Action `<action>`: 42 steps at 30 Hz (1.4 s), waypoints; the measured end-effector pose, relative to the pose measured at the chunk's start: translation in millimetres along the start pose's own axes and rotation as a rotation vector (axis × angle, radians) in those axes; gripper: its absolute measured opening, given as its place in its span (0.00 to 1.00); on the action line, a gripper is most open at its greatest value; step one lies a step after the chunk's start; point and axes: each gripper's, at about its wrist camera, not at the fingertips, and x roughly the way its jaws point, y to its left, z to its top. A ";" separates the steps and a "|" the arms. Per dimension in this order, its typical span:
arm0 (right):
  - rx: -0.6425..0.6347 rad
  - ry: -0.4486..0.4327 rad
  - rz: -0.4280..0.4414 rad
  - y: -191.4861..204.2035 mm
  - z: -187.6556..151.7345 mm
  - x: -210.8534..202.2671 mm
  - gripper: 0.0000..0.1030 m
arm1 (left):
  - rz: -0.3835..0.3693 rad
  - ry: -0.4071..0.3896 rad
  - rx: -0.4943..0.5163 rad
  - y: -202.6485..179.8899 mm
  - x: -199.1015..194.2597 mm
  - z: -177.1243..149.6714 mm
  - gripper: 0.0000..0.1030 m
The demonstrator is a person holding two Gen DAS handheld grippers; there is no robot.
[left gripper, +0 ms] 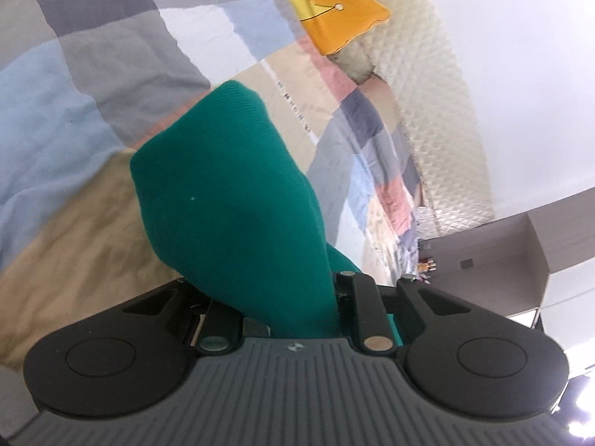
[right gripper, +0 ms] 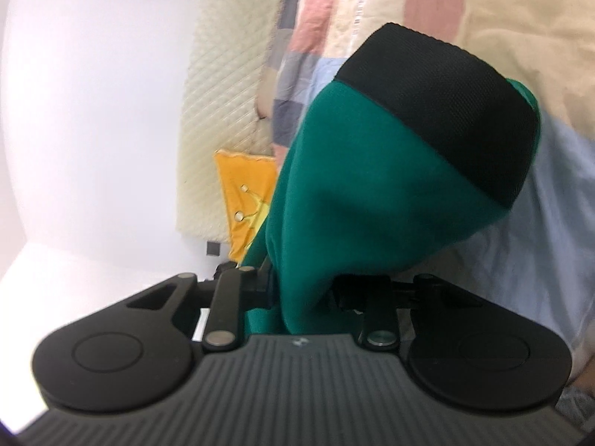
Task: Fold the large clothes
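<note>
A green garment (left gripper: 230, 200) fills the middle of the left wrist view and hangs over my left gripper (left gripper: 297, 297), which is shut on it; the fingertips are hidden under the cloth. In the right wrist view the same green garment (right gripper: 353, 193) has a wide black ribbed band (right gripper: 446, 111) at its far end. My right gripper (right gripper: 305, 297) is shut on the green cloth, fingertips hidden. Both grippers hold the garment up above the bed.
A patchwork bedspread (left gripper: 74, 111) in grey, blue, beige and pink covers the bed below. A yellow cushion (left gripper: 334, 7) lies by a cream quilted headboard (left gripper: 446, 130). A white wall (right gripper: 93, 111) and a grey shelf (left gripper: 502, 252) stand beyond.
</note>
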 end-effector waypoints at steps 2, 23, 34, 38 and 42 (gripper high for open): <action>-0.023 0.015 -0.003 4.6 6.6 -19.7 0.29 | -0.011 0.000 0.001 1.8 -0.3 1.5 0.21; 0.100 0.170 -0.121 -11.2 0.8 -39.3 0.78 | 0.017 0.077 -0.143 29.0 -17.1 -14.1 0.52; 0.080 0.095 -0.019 7.2 7.2 -41.4 0.81 | -0.074 -0.012 -0.034 -4.3 11.2 1.8 0.72; 0.030 0.045 -0.002 9.8 19.8 -26.2 0.81 | -0.063 -0.051 -0.030 -11.1 30.6 8.1 0.72; 0.006 0.023 -0.054 1.4 34.9 2.1 0.81 | -0.029 -0.085 0.000 -16.3 52.4 16.0 0.72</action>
